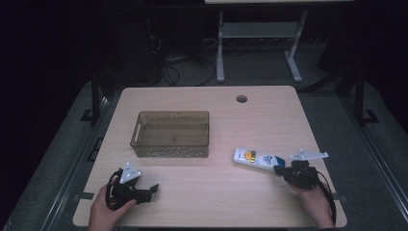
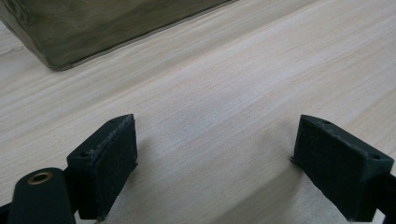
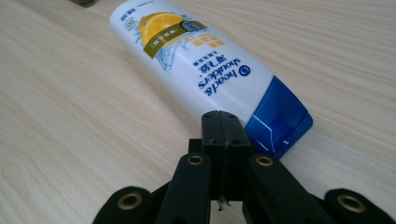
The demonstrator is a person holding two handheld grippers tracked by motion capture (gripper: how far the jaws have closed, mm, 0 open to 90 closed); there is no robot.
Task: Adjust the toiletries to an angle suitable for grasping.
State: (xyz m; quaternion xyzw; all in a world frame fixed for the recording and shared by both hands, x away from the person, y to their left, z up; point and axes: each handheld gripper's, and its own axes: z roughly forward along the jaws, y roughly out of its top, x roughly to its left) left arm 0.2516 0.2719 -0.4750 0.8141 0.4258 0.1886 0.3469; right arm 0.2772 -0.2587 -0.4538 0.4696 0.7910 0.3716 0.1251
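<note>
Plainly, "head & shoulders" is showing on the white shampoo bottle (image 3: 196, 60), lying flat, blue cap (image 3: 279, 119) just beside the right gripper (image 3: 223, 122), jaws pressed together, holding nothing. Left gripper (image 2: 212, 156) is resting wide open over bare table (image 1: 216, 192), near the smoky plastic bin (image 1: 171, 134).

The high view looks forward and down across the whole desk (image 1: 202, 187). The left gripper view sits low and close to the desk surface, sharing the brown bin (image 2: 93, 28) with the high view. The right gripper view, equally close, shares the shampoo bottle (image 3: 196, 60).
</note>
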